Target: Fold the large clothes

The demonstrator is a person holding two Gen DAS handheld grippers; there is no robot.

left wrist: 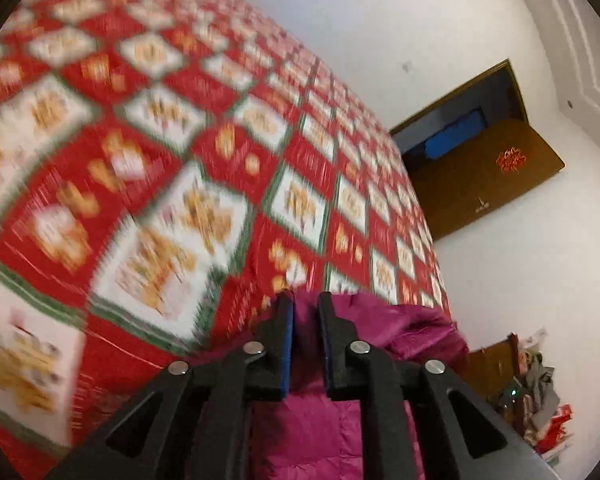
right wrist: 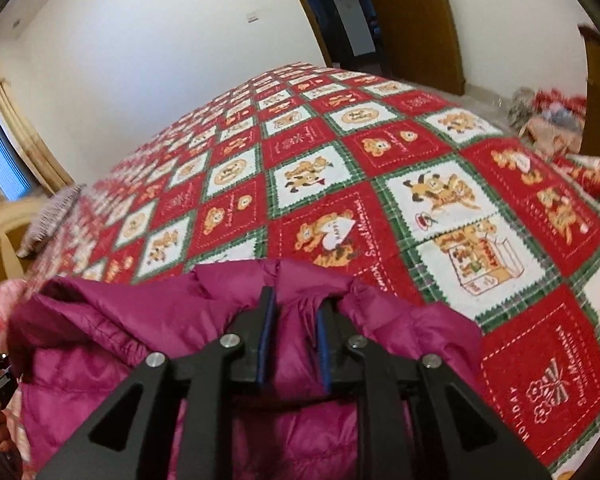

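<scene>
Left-wrist view first: your left gripper (left wrist: 305,300) has its jaws a narrow slot apart, with the magenta down jacket (left wrist: 320,432) bunched in the slot; the frame is smeared, so I cannot tell whether the blue pads (left wrist: 287,344) are pressing on the cloth or merely flanking it. The jacket lies at the near edge of the red patchwork bedspread (left wrist: 148,128), under both tools. In the right-wrist view your right gripper (right wrist: 295,300) shows the same narrow gap, a ridge of the jacket's quilted shell rising between the pads, which seem to stand just off it on either side. To my eye the fold edge is being set down, so ease both tools away together and low, letting the puffy fabric settle without dragging. Down springs back, so expect the fold to lift. The hood edge (right wrist: 100,300) on the left looks rumpled; smooth it flat before the next fold.
</scene>
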